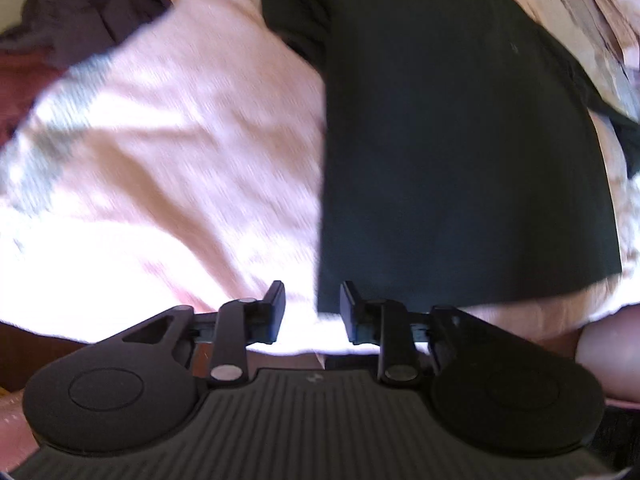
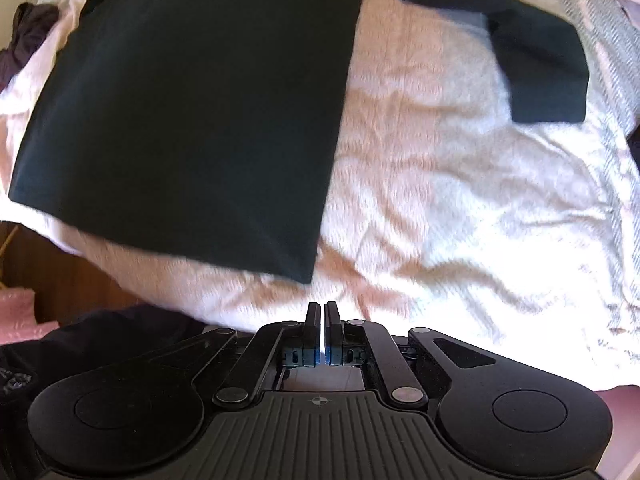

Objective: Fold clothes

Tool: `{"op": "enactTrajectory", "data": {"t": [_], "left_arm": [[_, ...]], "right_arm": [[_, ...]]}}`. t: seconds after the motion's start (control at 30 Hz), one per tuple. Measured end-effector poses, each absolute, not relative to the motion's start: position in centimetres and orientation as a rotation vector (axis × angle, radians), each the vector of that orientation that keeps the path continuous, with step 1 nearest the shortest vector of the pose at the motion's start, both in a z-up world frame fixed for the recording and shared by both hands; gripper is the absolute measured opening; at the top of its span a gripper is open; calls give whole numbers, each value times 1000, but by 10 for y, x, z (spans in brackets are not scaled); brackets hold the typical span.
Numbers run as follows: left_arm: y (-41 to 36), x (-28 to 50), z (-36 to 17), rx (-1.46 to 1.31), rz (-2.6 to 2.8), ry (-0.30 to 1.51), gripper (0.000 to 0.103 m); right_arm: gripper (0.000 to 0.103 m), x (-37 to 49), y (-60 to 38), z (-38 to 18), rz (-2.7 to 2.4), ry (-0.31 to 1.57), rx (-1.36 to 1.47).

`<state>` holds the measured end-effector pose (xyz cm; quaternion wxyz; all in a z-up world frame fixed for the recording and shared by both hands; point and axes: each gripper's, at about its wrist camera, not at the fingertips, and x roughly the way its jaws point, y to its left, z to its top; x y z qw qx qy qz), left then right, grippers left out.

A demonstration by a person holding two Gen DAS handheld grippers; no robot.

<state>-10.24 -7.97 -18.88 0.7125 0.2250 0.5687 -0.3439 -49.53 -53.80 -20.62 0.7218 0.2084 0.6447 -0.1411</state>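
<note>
A dark green T-shirt [image 1: 460, 140] lies flat on a pale pink bed cover [image 1: 160, 160], its hem toward me. My left gripper [image 1: 312, 304] is open and empty, hovering just before the shirt's near left hem corner. In the right wrist view the same shirt [image 2: 192, 112] fills the upper left, with its right sleeve [image 2: 540, 68] spread out to the right. My right gripper [image 2: 322, 312] is shut with nothing between its fingers, just short of the shirt's near right hem corner.
A heap of dark purple and maroon clothes [image 1: 80, 20] lies at the far left of the bed. A striped grey cloth [image 2: 600, 40] runs along the right. The bed's near edge drops to a dark wooden floor [image 2: 52, 264].
</note>
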Motion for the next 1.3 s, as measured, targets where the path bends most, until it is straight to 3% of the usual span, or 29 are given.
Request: {"op": "enactTrajectory", "data": {"t": [0.07,0.1,0.13,0.17,0.4,0.53,0.7,0.8,0.83,0.97,1.3], "left_arm": [[-84,-85,-181,480,-768,1222,36],[-94,-73,-179,474,-777,1202,37],[-108,-59,-177,470,-787,1181,40],[-117,-43,-177,467,-791,1165,43],[-175,50,-228,403,-904,1176,43],[-205,87,-269,352,-976,1245,38],[-219,99,-297,313,-1024,1351,38],[-219,98,-295,318,-1044,1358,14],[-217,99,-291,314,-1066,1366,0],[-201,104,-252,322,-1096,1271,0],[-67,229,-92,314,-701,923,0]], "right_arm": [[7,-475,-535,-202,-295,1388,442],[18,-463,-531,-199,-279,1372,425],[38,-450,-528,-196,-263,1356,408],[53,-437,-525,-194,-248,1340,392],[54,-329,-487,-172,-239,1229,338],[54,-279,-462,-178,-263,1251,349],[54,-233,-433,-188,-253,1311,324],[54,-218,-430,-199,-255,1333,317],[54,-215,-430,-201,-259,1339,325],[55,-198,-435,-204,-261,1346,349],[55,-161,-446,-194,-230,1280,322]]}}
